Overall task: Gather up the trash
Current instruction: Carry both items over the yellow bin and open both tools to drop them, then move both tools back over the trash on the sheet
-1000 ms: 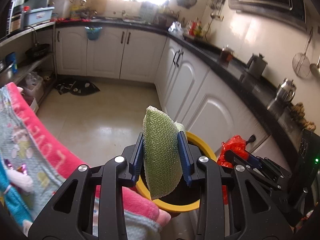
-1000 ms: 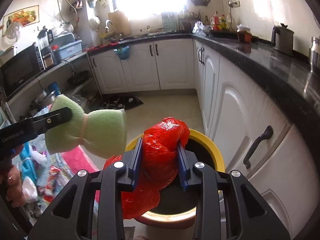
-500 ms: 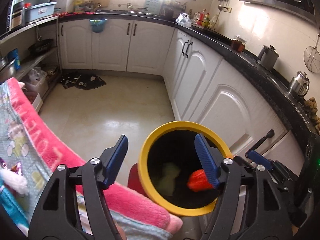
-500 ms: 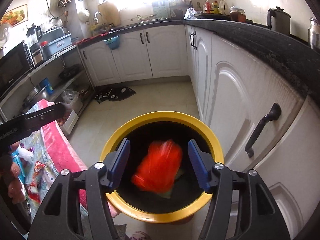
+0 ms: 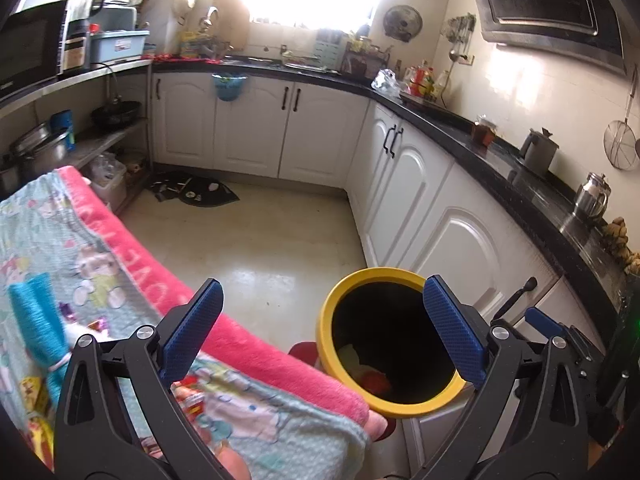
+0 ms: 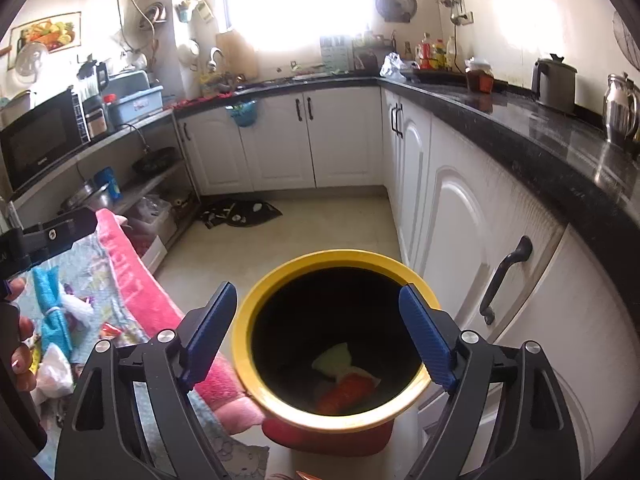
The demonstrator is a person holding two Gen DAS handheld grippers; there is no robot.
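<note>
Both grippers are spread wide and hold nothing. The left gripper [image 5: 324,328] is nearer the scraps [image 5: 192,396] on the blanket [image 5: 248,344], left of the yellow bin [image 5: 332,312]; the right gripper [image 6: 320,336] is over the bin.

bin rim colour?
Yellow rim, black inside; base looks red. Clearest in the right wrist view.

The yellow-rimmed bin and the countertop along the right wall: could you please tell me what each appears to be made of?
Bin: probably plastic, judging by its smooth, evenly yellow, slightly shiny rim; the dark inside looks matte, possibly a liner, though that is unclear. Countertop: likely polished stone such as granite, black with fine speckles and glossy enough to mirror the kettle; a laminate imitation cannot be excluded.
</note>
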